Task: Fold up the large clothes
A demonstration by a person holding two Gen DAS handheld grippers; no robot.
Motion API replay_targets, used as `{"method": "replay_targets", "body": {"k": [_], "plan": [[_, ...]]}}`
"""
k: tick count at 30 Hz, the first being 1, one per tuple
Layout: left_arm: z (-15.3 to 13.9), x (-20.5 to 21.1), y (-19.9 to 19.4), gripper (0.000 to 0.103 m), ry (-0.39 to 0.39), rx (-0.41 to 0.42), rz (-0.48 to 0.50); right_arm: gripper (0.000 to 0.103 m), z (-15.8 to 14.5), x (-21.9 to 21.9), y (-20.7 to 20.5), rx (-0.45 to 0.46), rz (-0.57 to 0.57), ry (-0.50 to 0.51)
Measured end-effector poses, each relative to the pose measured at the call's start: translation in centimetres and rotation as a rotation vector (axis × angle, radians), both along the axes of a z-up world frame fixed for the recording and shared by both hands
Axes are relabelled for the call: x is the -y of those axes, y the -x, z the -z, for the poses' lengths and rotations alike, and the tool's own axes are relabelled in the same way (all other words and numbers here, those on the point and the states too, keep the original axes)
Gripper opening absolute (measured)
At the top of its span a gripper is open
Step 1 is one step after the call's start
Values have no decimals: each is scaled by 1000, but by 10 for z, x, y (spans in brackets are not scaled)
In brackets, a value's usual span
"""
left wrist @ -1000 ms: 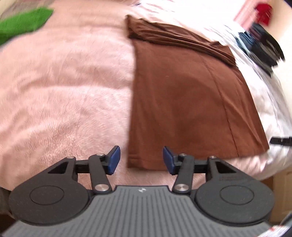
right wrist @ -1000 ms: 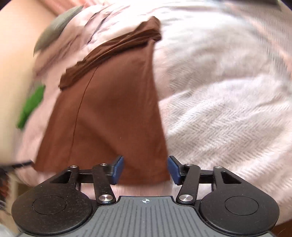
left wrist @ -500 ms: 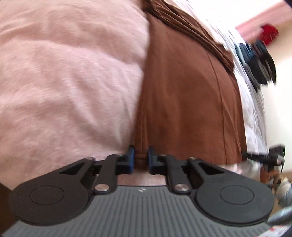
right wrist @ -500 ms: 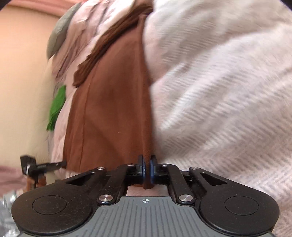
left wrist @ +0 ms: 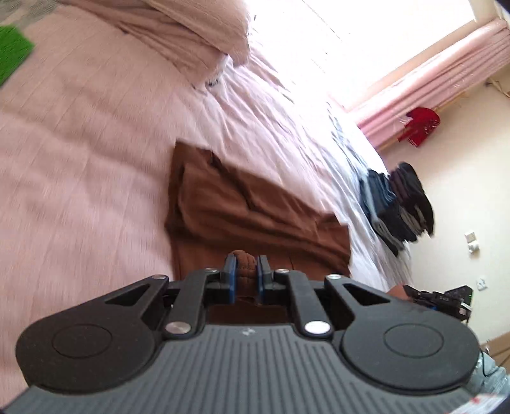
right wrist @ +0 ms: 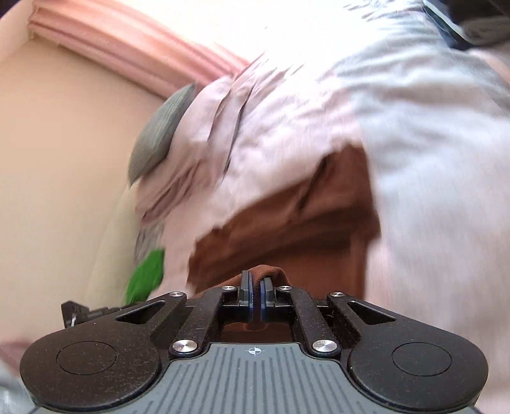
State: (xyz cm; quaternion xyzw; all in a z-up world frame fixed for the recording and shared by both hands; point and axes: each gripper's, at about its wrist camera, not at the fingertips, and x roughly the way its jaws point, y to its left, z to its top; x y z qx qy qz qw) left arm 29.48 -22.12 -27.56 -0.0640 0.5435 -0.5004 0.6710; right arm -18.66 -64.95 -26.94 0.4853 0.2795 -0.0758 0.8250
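Note:
A brown garment [left wrist: 242, 210] lies on the pink bedspread [left wrist: 83, 153], its far end bunched in folds. My left gripper [left wrist: 246, 270] is shut on the garment's near hem, a wad of brown cloth showing between the blue pads. In the right wrist view the same brown garment [right wrist: 306, 219] stretches away from my right gripper [right wrist: 255, 288], which is shut on the other near corner, with cloth draped over its fingertips. Both near corners are lifted off the bed. The other gripper shows at the edge of each view.
A stack of dark folded clothes [left wrist: 398, 207] sits at the bed's right edge. A green cloth [left wrist: 12, 54] lies far left, also in the right view [right wrist: 145, 274]. A pillow [left wrist: 191, 28] and grey cushion [right wrist: 159, 133] lie at the head. Pink curtains [left wrist: 440, 67] hang behind.
Both grippers went from open at the hem to shut on it, then rose and moved forward with the hem. The views now tilt up toward the headboard and window.

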Motion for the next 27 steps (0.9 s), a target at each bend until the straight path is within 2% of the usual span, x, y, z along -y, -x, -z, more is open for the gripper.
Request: {"method": "replay_targets", "body": {"k": [1, 3, 4, 5, 6, 7, 8, 10, 14, 17, 19, 24, 25, 26, 27], "plan": [[7, 21, -16, 9, -13, -3, -15, 1, 4, 14, -16, -25, 35, 8], [31, 59, -47, 11, -62, -33, -67, 1, 19, 40, -49, -133, 132, -6], [41, 71, -60, 11, -85, -41, -81, 6, 31, 50, -67, -191, 182, -10], [50, 81, -71, 14, -117, -31, -101, 20, 38, 58, -74, -245, 225, -1], [57, 87, -79, 17, -152, -23, -121, 28, 42, 62, -71, -289, 262, 36], [63, 91, -88, 19, -173, -29, -128, 33, 41, 64, -66, -292, 285, 71], [66, 92, -93, 19, -179, -28, -128, 33, 41, 65, -58, -277, 289, 102], [63, 89, -94, 21, -178, 21, -98, 33, 39, 57, -59, -247, 263, 148], [54, 98, -71, 26, -172, 194, 73, 33, 45, 36, -76, -278, 115, 333], [58, 111, -53, 38, -177, 288, 165, 33, 56, 32, -92, -279, 42, 387], [61, 118, -45, 39, -188, 329, 199, 33, 66, 36, -104, -292, 14, 409], [67, 130, -41, 39, -207, 370, 198, 32, 73, 35, -115, -258, -36, 443], [67, 132, -41, 37, -206, 373, 196, 24, 71, 32, -116, -256, -44, 465], [66, 133, -41, 35, -198, 376, 195, 3, 70, 32, -117, -256, -54, 479], [66, 136, -40, 33, -191, 381, 196, 0, 69, 32, -119, -264, -56, 486]]}}
